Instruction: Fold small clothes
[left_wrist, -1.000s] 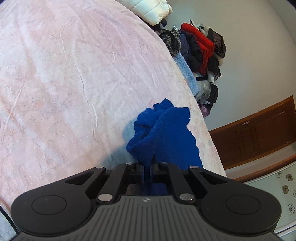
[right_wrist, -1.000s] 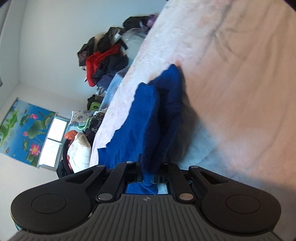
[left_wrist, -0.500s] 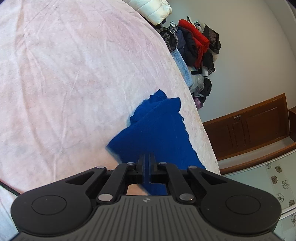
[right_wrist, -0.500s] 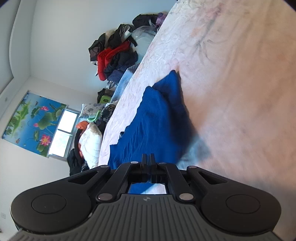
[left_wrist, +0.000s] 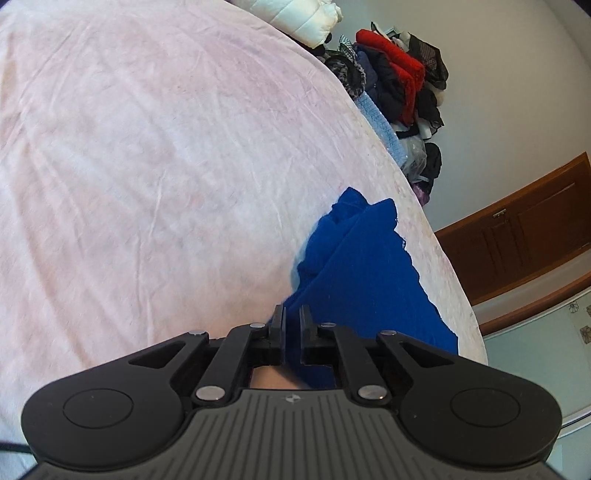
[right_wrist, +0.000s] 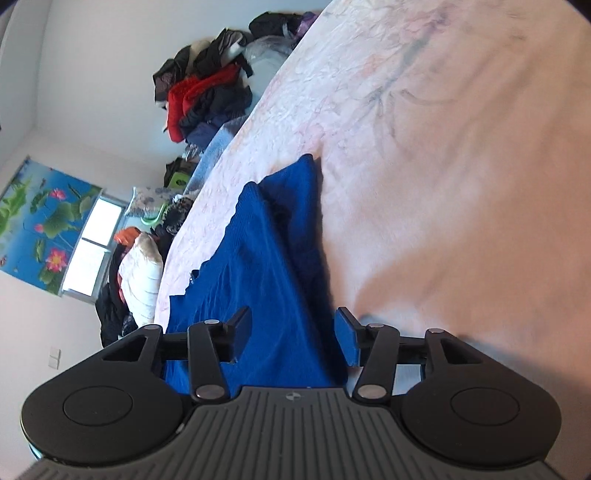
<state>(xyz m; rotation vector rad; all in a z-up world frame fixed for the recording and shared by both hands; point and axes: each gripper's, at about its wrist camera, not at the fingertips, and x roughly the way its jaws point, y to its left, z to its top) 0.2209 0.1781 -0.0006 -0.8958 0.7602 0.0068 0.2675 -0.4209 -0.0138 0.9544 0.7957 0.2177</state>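
A blue knit garment (left_wrist: 364, 269) lies stretched along the edge of the pink bed sheet (left_wrist: 147, 166). My left gripper (left_wrist: 291, 314) has its fingers nearly together, with a narrow gap, on a near corner of the garment. In the right wrist view the same blue garment (right_wrist: 273, 266) runs away from me along the pink bed sheet (right_wrist: 461, 166). My right gripper (right_wrist: 291, 325) is open, its fingers spread wide on either side of the garment's near end, and grips nothing.
A heap of dark and red clothes (left_wrist: 399, 81) sits past the bed's far end, with a white padded jacket (left_wrist: 303, 18) beside it. A wooden cabinet (left_wrist: 524, 229) stands by the wall. A window and lotus poster (right_wrist: 48, 229) show in the right wrist view.
My right gripper was shut on the garment and has opened, letting it go. The garment has been drawn out flatter along the bed. The left fingers have parted slightly.
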